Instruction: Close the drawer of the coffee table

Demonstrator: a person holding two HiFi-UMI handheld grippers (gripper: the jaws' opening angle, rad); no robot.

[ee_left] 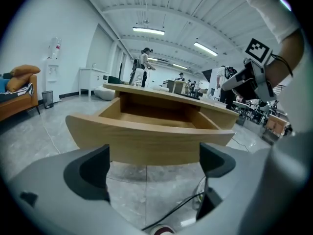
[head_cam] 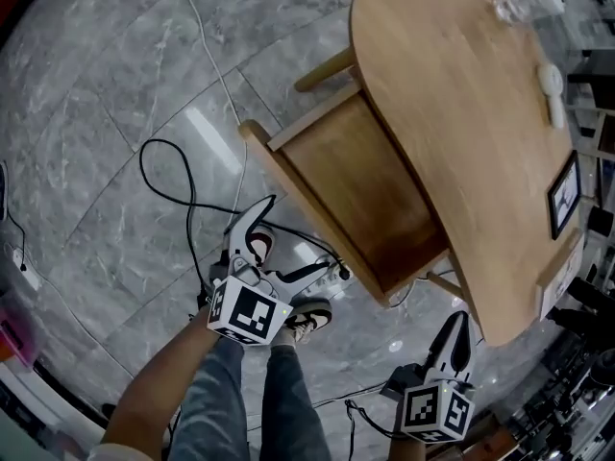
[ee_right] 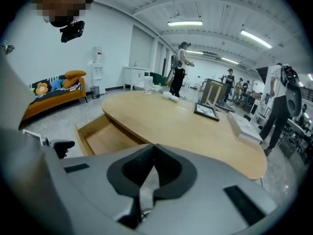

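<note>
The wooden coffee table [head_cam: 452, 113] has its drawer [head_cam: 360, 195] pulled far out, and the inside looks empty. My left gripper [head_cam: 306, 236] hangs just in front of the drawer's curved front panel [ee_left: 146, 141], apart from it. Its jaws are open with nothing between them. In the left gripper view its pads [ee_left: 88, 173] frame that panel from below. My right gripper [head_cam: 457, 327] is near the table's rounded end, shut on nothing. The right gripper view looks over the shut right gripper [ee_right: 152, 168] onto the tabletop [ee_right: 195, 126] and the open drawer [ee_right: 105, 136].
A black cable [head_cam: 163, 176] loops over the grey stone floor beside the drawer. The person's shoe [head_cam: 307, 317] is below the left gripper. A picture frame [head_cam: 564, 195], a white object [head_cam: 551, 89] and a clear item [head_cam: 519, 3] lie on the table. An orange sofa [ee_right: 54, 99] stands far off.
</note>
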